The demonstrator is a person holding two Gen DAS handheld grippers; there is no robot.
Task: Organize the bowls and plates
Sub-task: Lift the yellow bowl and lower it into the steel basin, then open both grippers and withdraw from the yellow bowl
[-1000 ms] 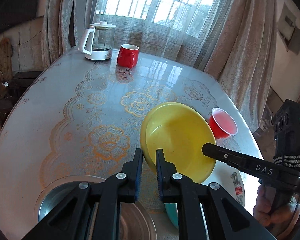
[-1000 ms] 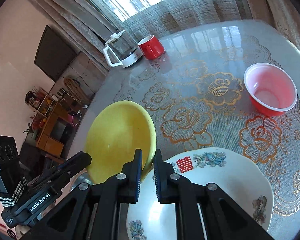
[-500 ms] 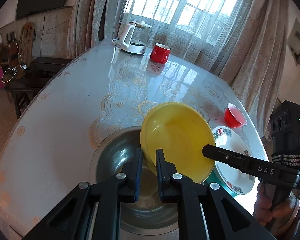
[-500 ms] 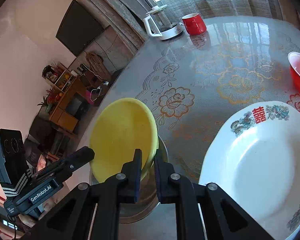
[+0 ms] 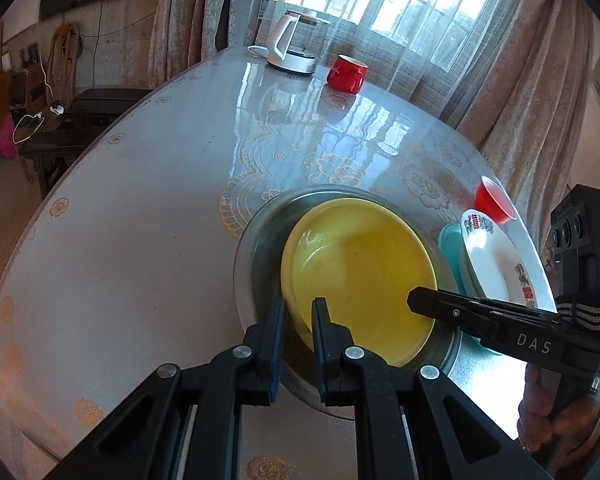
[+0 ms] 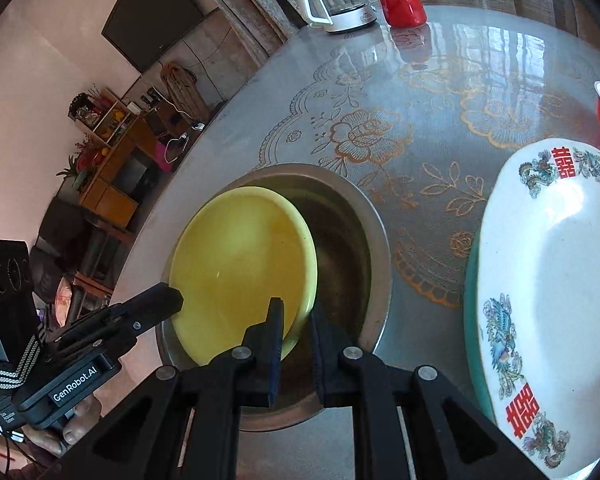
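Observation:
A yellow plate sits inside a large steel basin on the table. My left gripper is shut on the plate's near left rim. My right gripper is shut on the plate's opposite rim, inside the basin. The right gripper also shows in the left wrist view, and the left gripper shows in the right wrist view. A white patterned plate lies on a teal plate to the right of the basin.
A red plastic bowl stands beyond the white plate. A red mug and a white kettle stand at the table's far edge by the curtained window. The table edge curves off to the left.
Both grippers have carried the yellow plate from above the table toward me and down into the steel basin, where it lies flatter.

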